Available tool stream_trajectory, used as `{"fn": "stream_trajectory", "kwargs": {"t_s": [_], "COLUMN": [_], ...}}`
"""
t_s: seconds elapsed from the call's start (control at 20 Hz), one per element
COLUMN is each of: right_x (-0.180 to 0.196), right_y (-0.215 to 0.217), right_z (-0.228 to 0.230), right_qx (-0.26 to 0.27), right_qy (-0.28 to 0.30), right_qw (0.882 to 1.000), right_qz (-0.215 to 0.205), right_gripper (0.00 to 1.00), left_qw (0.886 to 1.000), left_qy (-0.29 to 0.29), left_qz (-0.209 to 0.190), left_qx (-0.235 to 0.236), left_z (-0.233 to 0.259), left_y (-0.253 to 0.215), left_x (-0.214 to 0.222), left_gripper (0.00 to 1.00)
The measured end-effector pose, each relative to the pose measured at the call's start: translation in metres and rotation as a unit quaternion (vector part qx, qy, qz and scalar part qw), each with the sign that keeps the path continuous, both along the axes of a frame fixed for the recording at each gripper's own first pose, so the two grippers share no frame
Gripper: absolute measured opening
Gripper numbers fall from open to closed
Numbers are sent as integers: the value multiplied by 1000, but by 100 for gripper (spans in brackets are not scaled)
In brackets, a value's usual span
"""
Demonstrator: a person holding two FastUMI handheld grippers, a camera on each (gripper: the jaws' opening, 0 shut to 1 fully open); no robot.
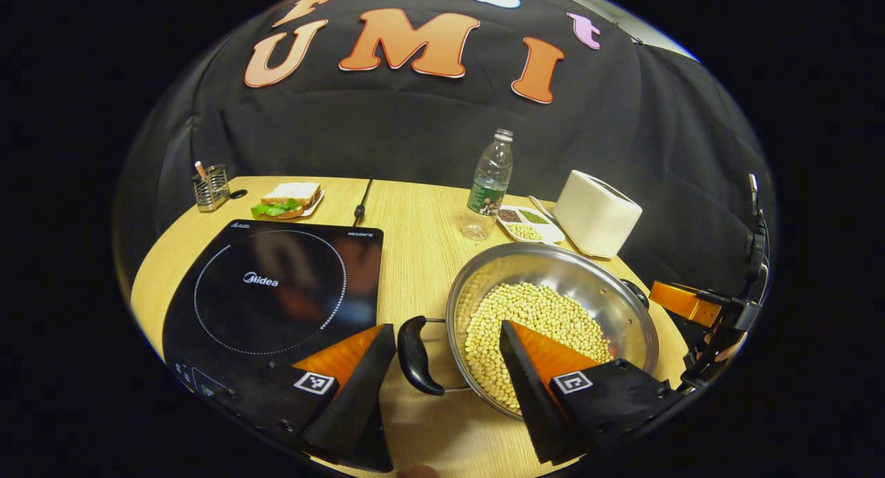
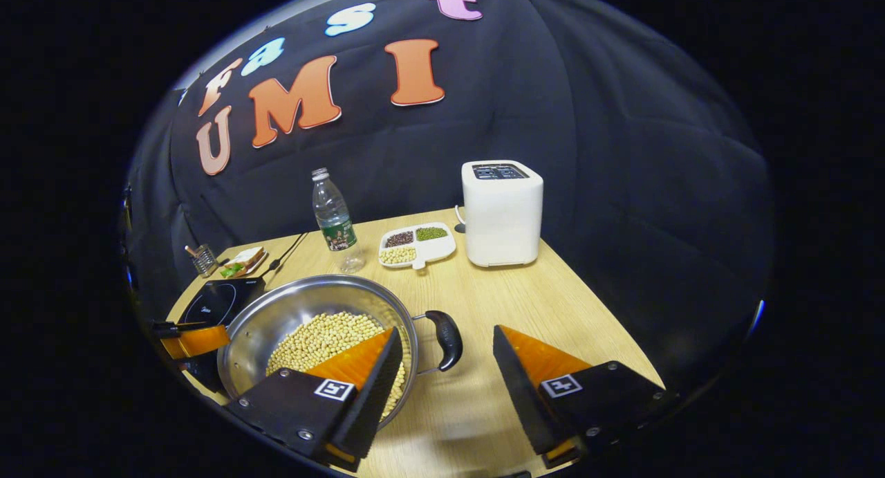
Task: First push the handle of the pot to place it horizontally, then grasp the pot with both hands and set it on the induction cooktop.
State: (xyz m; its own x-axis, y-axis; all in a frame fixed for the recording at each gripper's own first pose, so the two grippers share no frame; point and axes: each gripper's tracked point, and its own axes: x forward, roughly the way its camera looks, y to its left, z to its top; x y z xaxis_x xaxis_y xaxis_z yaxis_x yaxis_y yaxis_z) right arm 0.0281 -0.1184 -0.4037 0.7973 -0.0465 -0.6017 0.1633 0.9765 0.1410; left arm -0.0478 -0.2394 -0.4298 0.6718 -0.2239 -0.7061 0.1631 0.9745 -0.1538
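Observation:
A steel pot (image 1: 553, 265) holding soybeans (image 1: 532, 312) stands on the wooden table, to the right of the black induction cooktop (image 1: 276, 291). Its black left handle (image 1: 417, 357) lies between the fingers of my open left gripper (image 1: 446, 327), close to the left finger; the right finger hangs over the beans. In the right gripper view, the pot (image 2: 290, 312) is at lower left and its other black handle (image 2: 447, 339) sits between the fingers of my open right gripper (image 2: 448, 331). Neither gripper presses on a handle. The cooktop (image 2: 218, 301) shows beyond the pot.
Behind the pot stand a water bottle (image 1: 491, 184), a white toaster (image 1: 596, 214) and a divided dish of beans (image 1: 529, 223). A sandwich on a plate (image 1: 290, 200), a wire holder (image 1: 209, 186) and a black cable (image 1: 361, 205) lie at the far left.

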Motion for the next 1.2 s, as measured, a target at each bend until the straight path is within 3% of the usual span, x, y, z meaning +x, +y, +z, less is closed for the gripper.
{"fn": "stream_trajectory", "kwargs": {"t_s": [0.05,0.15,0.65,0.75,0.85,0.9,1.1,1.2], "right_x": [3,9,26,27,28,26,20,19], "right_y": [2,3,11,16,16,16,17,17], "right_z": [-2,-11,-54,-59,-59,-60,-58,-56], "right_qx": [-1,-4,1,9,15,19,22,35], "right_qy": [1,8,60,68,69,75,78,78], "right_qw": [1000,1000,998,998,997,997,997,996], "right_qz": [3,4,5,10,7,8,7,-8], "right_gripper": [90,93,92,83,69,69,58,48], "left_qw": [1000,1000,999,999,999,999,999,999], "left_qy": [1,8,36,35,36,35,36,31], "left_qz": [2,8,14,16,22,27,28,21], "left_qx": [0,-6,-17,-5,21,24,29,36], "left_z": [-3,-9,-31,-34,-39,-38,-41,-40], "left_y": [0,-1,-4,0,9,10,7,7], "left_x": [1,3,9,12,14,14,20,20], "left_gripper": [99,99,97,97,89,70,64,60]}}
